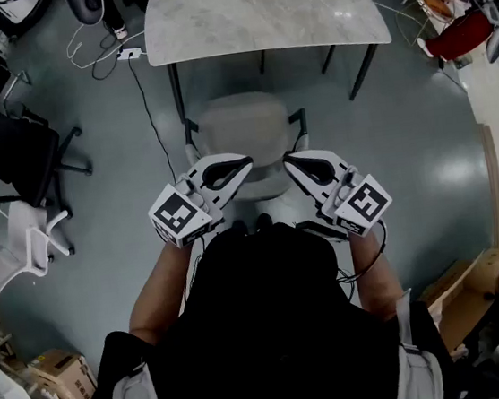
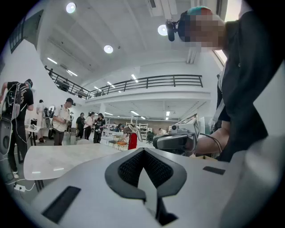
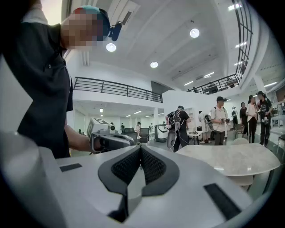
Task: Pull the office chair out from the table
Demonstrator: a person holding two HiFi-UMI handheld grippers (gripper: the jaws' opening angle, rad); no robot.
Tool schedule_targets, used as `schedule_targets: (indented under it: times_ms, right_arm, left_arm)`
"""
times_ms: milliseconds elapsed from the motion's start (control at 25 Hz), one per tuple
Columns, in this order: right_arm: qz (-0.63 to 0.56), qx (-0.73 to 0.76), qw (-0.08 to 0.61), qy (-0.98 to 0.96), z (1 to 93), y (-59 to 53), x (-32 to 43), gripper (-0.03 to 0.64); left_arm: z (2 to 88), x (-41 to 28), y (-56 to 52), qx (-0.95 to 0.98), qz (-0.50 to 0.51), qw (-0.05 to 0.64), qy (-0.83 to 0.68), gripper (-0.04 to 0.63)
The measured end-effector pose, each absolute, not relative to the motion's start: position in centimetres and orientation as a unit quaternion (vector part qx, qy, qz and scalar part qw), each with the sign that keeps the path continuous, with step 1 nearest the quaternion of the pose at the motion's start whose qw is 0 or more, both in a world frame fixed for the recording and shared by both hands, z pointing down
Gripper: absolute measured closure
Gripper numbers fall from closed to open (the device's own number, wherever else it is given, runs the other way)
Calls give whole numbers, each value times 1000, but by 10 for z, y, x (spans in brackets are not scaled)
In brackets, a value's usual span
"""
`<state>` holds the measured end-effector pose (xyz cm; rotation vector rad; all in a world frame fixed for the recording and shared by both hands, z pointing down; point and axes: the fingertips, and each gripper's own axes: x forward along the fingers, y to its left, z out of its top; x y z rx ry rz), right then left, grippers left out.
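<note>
- We're looking straight down on the office chair (image 1: 245, 127). It stands on the floor on our side of the table (image 1: 254, 13), and its pale seat shows in full in front of the tabletop's near edge.
- The seat looks clear of the tabletop, or close to it. That fits a chair parked a little way back from the table, and it equally fits one drawn out to where the task wants it. We can't tell which from here.
- The left gripper (image 1: 243, 163) is clenched, jaws pressed together with nothing between them. Its own view looks level across at the other tool, with the tabletop (image 2: 67, 158) off to one side.
- The right gripper (image 1: 288, 164) is clamped shut the same way and also empty. In its view the tabletop (image 3: 231, 158) is on the opposite side.
- The key relation is that the chair lies ahead of and below both tips, between us and the table. Its near edge runs left to right across our view.
- The two tips point inward at each other, one over each end of that near edge.
- Neither hand is nearer, since the two sit mirrored either side of the chair's middle.
- Any drawing line for the chair runs from the table straight back toward our body.
</note>
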<state>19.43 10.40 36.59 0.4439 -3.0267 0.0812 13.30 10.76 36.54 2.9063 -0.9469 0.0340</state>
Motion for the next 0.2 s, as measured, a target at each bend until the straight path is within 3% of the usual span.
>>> schedule_targets:
  times_ms: [200]
  right_arm:
    - [33,156,32,-987,368,102,202,598]
  left_arm:
    - [369,140,108,953,14,45,-301,583]
